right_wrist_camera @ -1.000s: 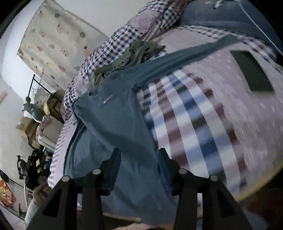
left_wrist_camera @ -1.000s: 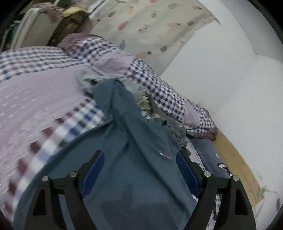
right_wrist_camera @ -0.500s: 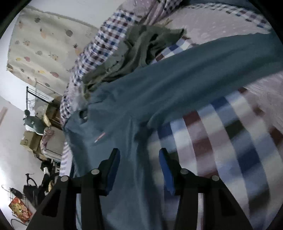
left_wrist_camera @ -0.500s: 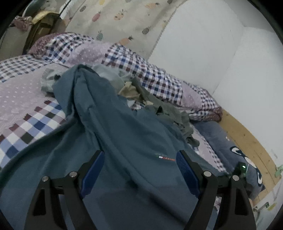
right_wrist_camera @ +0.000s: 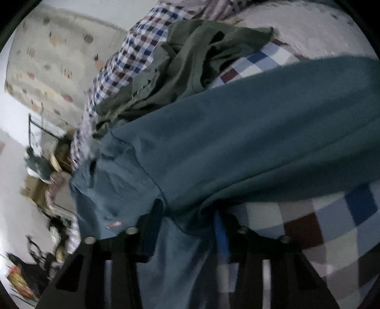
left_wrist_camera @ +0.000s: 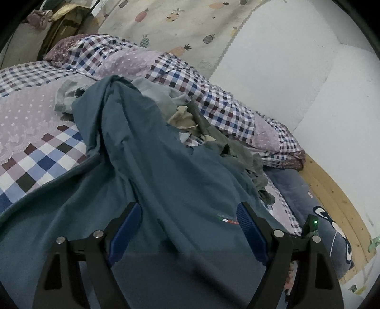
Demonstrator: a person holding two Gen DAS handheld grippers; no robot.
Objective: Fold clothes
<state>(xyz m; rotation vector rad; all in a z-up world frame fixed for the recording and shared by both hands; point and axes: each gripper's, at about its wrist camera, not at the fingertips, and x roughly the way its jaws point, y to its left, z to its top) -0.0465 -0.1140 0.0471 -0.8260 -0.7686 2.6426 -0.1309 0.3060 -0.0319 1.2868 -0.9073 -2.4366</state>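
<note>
Left wrist cam sits low over the bed [left_wrist_camera: 42, 152], looking toward the wall at 1 o'clock. Right wrist cam is way closer, tilted. Both catch the blue shirt [left_wrist_camera: 166, 180] [right_wrist_camera: 237, 142] and the green clothes pile [left_wrist_camera: 239, 154] [right_wrist_camera: 190, 61].

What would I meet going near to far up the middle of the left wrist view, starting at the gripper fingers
Left gripper → teal shirt → crumpled beige cloth → checked quilt roll → pineapple-print curtain.
</note>
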